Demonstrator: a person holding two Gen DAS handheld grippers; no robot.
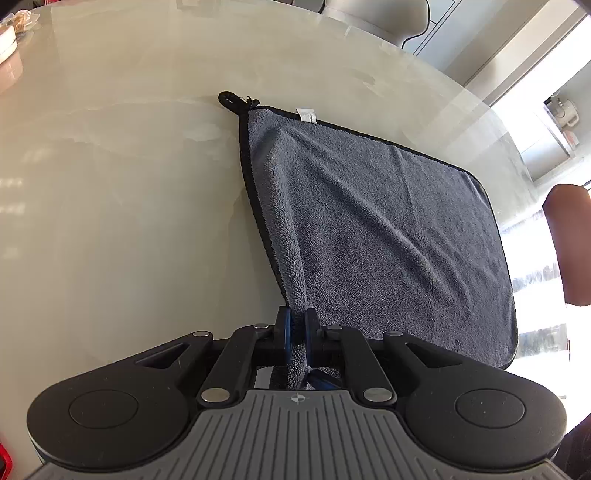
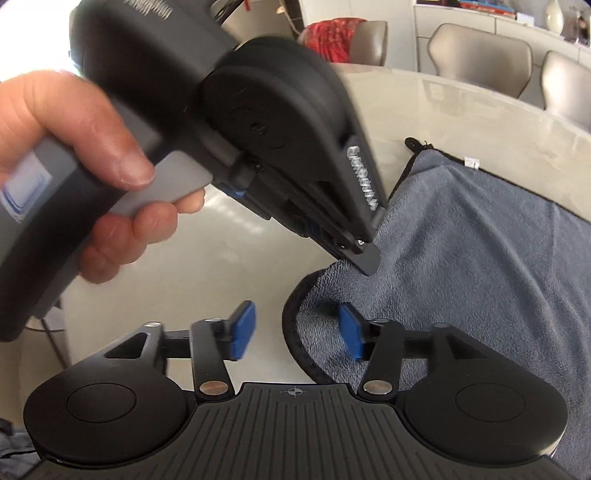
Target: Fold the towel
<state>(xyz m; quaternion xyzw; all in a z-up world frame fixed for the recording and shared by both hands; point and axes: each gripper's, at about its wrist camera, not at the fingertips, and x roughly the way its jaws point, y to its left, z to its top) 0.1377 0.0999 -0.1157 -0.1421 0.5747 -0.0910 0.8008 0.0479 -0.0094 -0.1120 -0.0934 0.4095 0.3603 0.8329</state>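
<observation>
A grey towel (image 1: 369, 221) with black edging lies spread on the pale glossy table (image 1: 110, 184). It has a hanging loop (image 1: 231, 101) and a white tag (image 1: 306, 114) at its far edge. My left gripper (image 1: 297, 325) is shut on the towel's near left corner, with a pinched fold rising between the jaws. In the right wrist view the towel (image 2: 461, 258) lies to the right, and the left gripper (image 2: 367, 258) comes in from the upper left, held by a hand (image 2: 92, 166), pinching the towel's edge. My right gripper (image 2: 297, 330) is open, with its blue pads (image 2: 243, 328) astride the towel's near rounded corner.
Beige chairs (image 2: 480, 62) stand beyond the table's far edge. A brown chair back (image 1: 569, 243) stands at the table's right side. Small items (image 1: 11, 33) sit at the table's far left. A bright window lies to the right.
</observation>
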